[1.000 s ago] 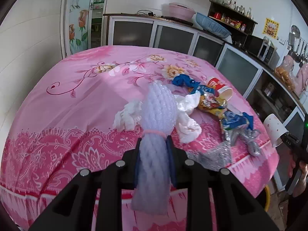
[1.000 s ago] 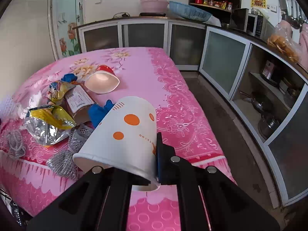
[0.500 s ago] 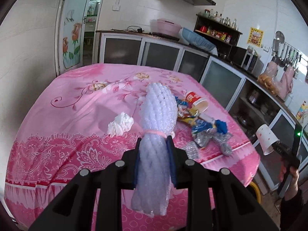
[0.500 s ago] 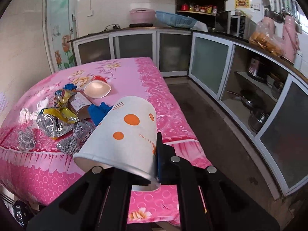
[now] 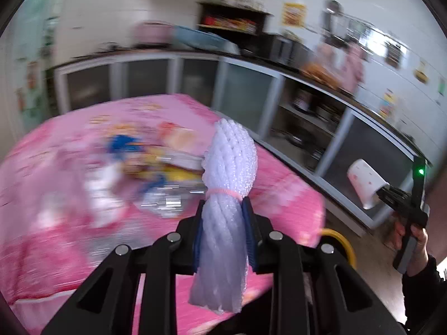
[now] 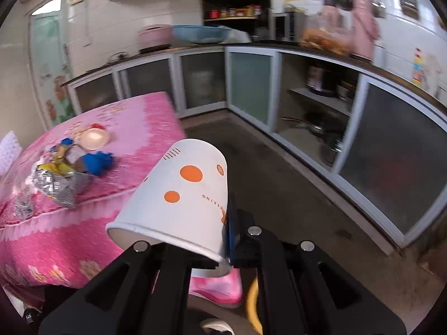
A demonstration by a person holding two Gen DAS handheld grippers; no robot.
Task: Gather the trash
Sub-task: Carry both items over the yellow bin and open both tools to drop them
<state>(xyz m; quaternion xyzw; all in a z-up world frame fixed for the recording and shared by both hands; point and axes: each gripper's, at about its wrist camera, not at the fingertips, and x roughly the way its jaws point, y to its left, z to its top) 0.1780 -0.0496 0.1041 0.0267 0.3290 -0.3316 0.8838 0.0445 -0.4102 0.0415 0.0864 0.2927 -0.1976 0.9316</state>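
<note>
Left gripper [image 5: 223, 231]: jaws pinching white foam-net sleeve bundle [image 5: 227, 184], long axis along fingers.
Right gripper [image 6: 226, 237]: jaws pressed onto wall of white orange-dotted paper cup [image 6: 181, 195].
Remaining wrappers [image 6: 64, 170]: pink-clothed table [image 6: 134, 128], far left, nearer left gripper.

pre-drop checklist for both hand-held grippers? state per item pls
1. Left hand-held gripper clamped on white foam net: ok, pads press both sides.
2. Right hand-held gripper gripping paper cup: ok, it pinches the wall at the rim.
3. Cup contents: cannot tell, its inside is not shown.
4. Bin position: cannot tell; only a yellow curved edge shows below the grippers.
5. Trash left on the pink tablecloth: not ok, wrappers and blue item remain.
6. Left view clarity: not ok, heavily blurred.
</note>
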